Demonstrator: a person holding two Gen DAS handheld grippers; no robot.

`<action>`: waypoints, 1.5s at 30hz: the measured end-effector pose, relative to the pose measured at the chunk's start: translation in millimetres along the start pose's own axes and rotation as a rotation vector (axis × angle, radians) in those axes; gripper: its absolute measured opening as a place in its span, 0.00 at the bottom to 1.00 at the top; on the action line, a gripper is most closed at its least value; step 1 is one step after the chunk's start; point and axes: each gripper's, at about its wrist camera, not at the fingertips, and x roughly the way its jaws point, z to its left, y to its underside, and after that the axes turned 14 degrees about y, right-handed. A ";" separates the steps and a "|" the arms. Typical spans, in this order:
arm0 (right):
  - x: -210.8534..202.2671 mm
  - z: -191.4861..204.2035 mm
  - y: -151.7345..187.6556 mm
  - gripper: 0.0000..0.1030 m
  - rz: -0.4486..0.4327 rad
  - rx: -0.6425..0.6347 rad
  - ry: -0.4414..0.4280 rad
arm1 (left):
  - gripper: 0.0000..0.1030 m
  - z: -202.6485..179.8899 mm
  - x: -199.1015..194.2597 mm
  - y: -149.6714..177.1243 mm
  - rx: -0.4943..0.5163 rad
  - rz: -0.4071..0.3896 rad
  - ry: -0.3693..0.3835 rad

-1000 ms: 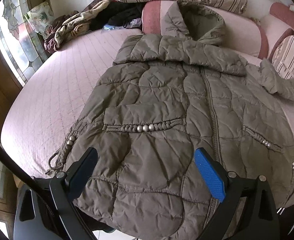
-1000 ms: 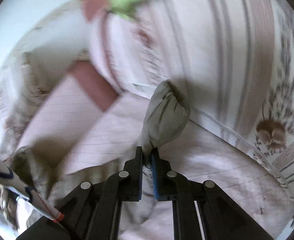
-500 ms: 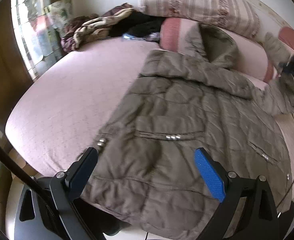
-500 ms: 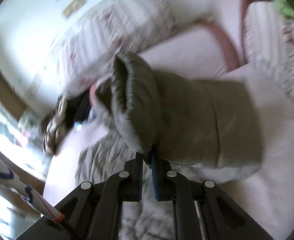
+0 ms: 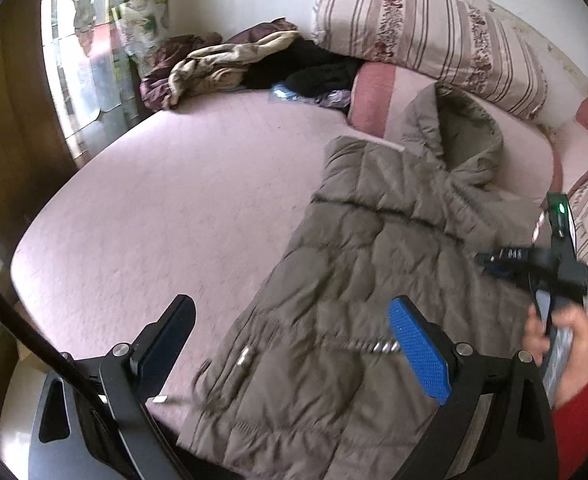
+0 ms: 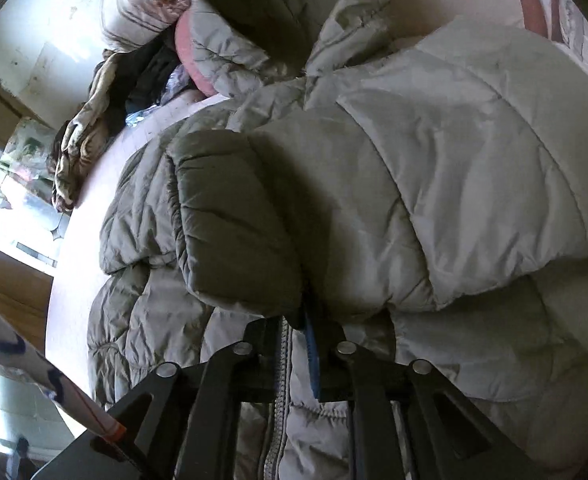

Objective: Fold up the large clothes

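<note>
An olive quilted hooded jacket (image 5: 373, 280) lies front up on the pink bed (image 5: 174, 200), hood toward the pillows. My left gripper (image 5: 290, 344) is open and empty, hovering over the jacket's lower left hem. My right gripper (image 6: 299, 332) is shut on the cuff of the jacket's sleeve (image 6: 246, 232) and holds it folded over the jacket's chest, above the zipper (image 6: 282, 400). The right gripper also shows in the left wrist view (image 5: 493, 260), over the jacket's right side.
A heap of other clothes (image 5: 254, 68) lies at the bed's far left. A striped pillow (image 5: 433, 36) and pink cushions (image 5: 373, 96) line the back. A window (image 5: 78, 60) and wooden frame stand at left. The bed's left half is bare.
My right gripper has carried the sleeve from out by the cushions across onto the jacket's front. My left gripper has drifted left and back, still open.
</note>
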 end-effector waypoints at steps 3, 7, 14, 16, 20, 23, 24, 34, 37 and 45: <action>-27.9 -10.0 5.8 0.70 -0.027 -0.033 -0.043 | 0.95 -11.0 16.2 -17.7 -0.006 0.013 0.047; -70.7 -34.4 15.6 0.79 -0.134 -0.042 -0.004 | 0.95 -32.2 49.4 -36.2 -0.016 0.048 0.123; -93.5 -97.3 30.5 0.79 -0.145 0.034 0.021 | 0.95 -69.7 136.5 -59.0 -0.027 0.193 0.241; -95.5 -115.1 34.2 0.79 -0.142 0.069 0.026 | 0.95 -79.4 161.4 -63.3 -0.045 0.228 0.282; -96.3 -136.7 39.3 0.79 -0.143 0.117 0.036 | 0.93 -100.2 216.2 -64.8 -0.091 0.316 0.302; -95.6 -148.2 42.0 0.79 -0.139 0.135 0.050 | 0.61 -116.6 240.8 -57.5 -0.098 0.366 0.303; -95.1 -151.6 42.5 0.79 -0.141 0.138 0.064 | 0.48 -122.9 246.4 -55.0 -0.079 0.396 0.297; -100.5 -148.7 25.1 0.79 -0.175 0.130 0.102 | 0.13 -142.7 201.6 -106.4 0.076 0.306 0.225; -107.0 -133.8 10.5 0.79 -0.213 0.097 0.103 | 0.13 -116.7 187.5 -133.3 0.069 0.244 0.171; -62.0 -85.7 -42.4 0.79 -0.206 0.007 0.189 | 0.06 -43.7 230.1 -148.5 0.014 0.257 -0.027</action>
